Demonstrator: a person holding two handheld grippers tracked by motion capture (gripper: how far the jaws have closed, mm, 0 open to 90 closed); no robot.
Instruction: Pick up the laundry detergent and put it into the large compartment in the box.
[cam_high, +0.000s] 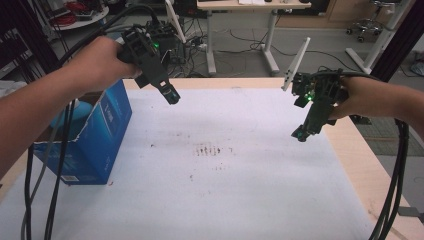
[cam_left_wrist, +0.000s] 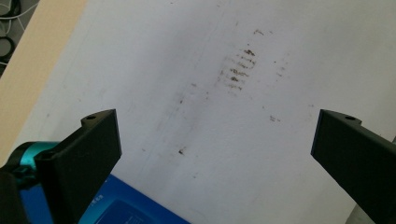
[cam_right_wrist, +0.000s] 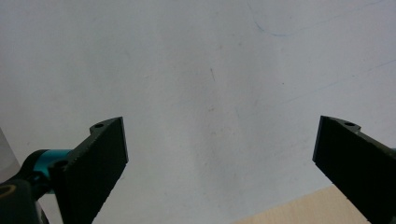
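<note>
As both grippers, left (cam_high: 172, 96) and right (cam_high: 300, 134), hang wide-jawed and empty, the box (cam_high: 100, 145) at frame left looks light, crushable card — best pinched at its open rim.

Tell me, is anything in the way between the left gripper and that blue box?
Nothing visible is. The left gripper hangs open in the air just above and to the right of the blue box, with only bare white sheet nearby. In its own view the box's edge lies right beneath its jaws.
</note>
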